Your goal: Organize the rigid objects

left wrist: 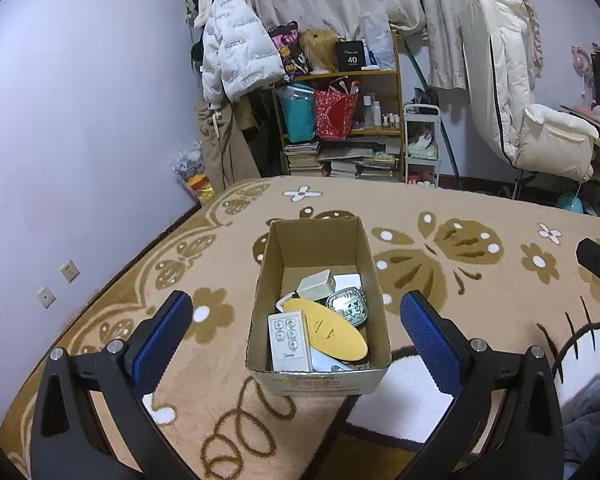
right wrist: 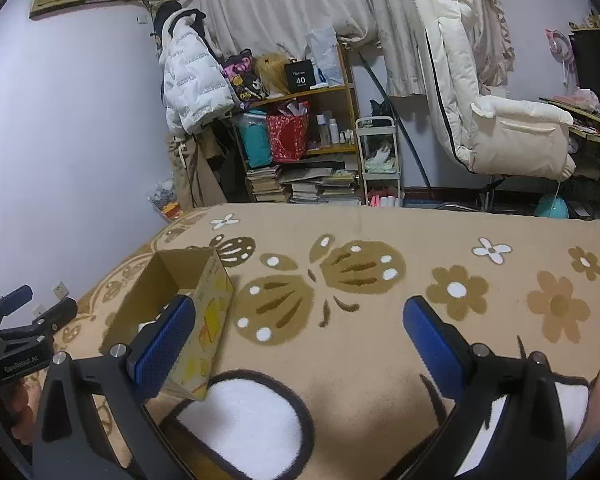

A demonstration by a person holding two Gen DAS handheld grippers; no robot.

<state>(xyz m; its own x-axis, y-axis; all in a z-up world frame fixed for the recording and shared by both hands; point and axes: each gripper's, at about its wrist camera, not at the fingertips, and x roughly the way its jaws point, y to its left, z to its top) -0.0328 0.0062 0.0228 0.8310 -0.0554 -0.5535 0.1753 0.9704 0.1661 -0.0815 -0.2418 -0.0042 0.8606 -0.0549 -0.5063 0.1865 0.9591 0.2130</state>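
On the floral blanket, between the spread pads of the left gripper, stands an open cardboard box holding a white remote control, a yellow oval lid, a metal tin and a white adapter. Both tongs gape wide and empty; the right gripper hangs beside the box. These items look light, stiff and smooth, likely slippery, so pinching the remote across its narrow sides seems safest.

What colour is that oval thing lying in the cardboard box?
Yellow oval piece, clearest in the left wrist view.
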